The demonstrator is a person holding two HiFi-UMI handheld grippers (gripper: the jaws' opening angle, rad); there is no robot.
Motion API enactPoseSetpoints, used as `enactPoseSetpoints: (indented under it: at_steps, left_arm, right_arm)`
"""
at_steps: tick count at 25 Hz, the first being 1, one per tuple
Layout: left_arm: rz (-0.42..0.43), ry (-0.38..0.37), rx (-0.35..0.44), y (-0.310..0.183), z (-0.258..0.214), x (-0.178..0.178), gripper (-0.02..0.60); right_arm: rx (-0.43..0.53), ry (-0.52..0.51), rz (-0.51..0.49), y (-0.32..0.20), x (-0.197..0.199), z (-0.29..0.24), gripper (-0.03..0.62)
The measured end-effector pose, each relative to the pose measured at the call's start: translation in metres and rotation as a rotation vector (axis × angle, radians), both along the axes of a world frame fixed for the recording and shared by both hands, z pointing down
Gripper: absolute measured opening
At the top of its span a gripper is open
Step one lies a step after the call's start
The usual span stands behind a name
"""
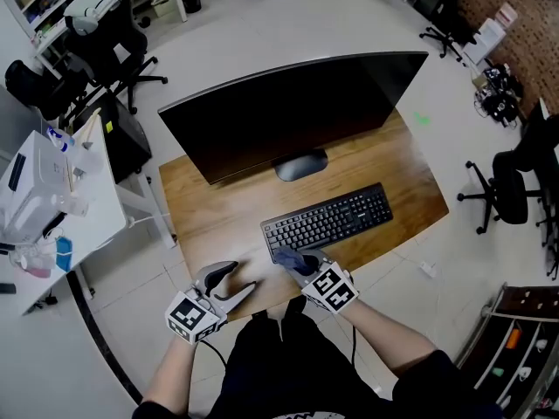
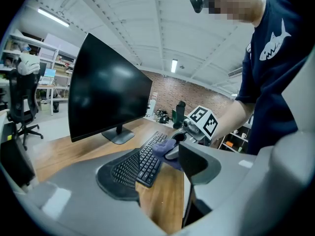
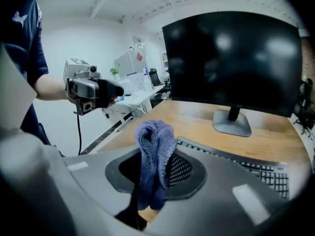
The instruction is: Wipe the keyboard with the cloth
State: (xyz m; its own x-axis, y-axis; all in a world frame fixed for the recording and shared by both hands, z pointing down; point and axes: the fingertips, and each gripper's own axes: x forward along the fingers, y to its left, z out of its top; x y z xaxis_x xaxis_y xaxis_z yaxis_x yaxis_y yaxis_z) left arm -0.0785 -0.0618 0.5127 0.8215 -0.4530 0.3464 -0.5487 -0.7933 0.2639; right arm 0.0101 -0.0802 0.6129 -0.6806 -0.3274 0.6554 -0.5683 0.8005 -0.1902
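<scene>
at the far left a white side table [image 1: 98, 209] stood just beside the wooden surface [image 1: 196, 201], with only a narrow gap between them. the left gripper [image 1: 236, 278] was held at the surface's near edge over bare wood, jaws spread wide and empty. right of it, the right gripper [image 1: 300, 265] pinched a folded blue terry cloth [image 1: 289, 257] over the near left corner of the flat black keyboard [image 1: 336, 218]. behind, a curved dark monitor [image 1: 288, 112] on an oval foot closed off the back. smooth bare wood lay right of the keyboard.
</scene>
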Motion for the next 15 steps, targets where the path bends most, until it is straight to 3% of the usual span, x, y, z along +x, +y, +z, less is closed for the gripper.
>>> enactPoseSetpoints:
  at_steps: [6,15]
  left_arm:
    - [-0.003,-0.003,0.028,0.005,-0.006,0.021,0.238]
    - [0.050,0.005,0.043,0.038,-0.026,0.044,0.238]
  right_arm:
    - [0.060,-0.094,0.068,0.002,0.034,-0.046,0.092]
    - [0.062,-0.309,0.251,0.035,0.070,-0.112,0.092]
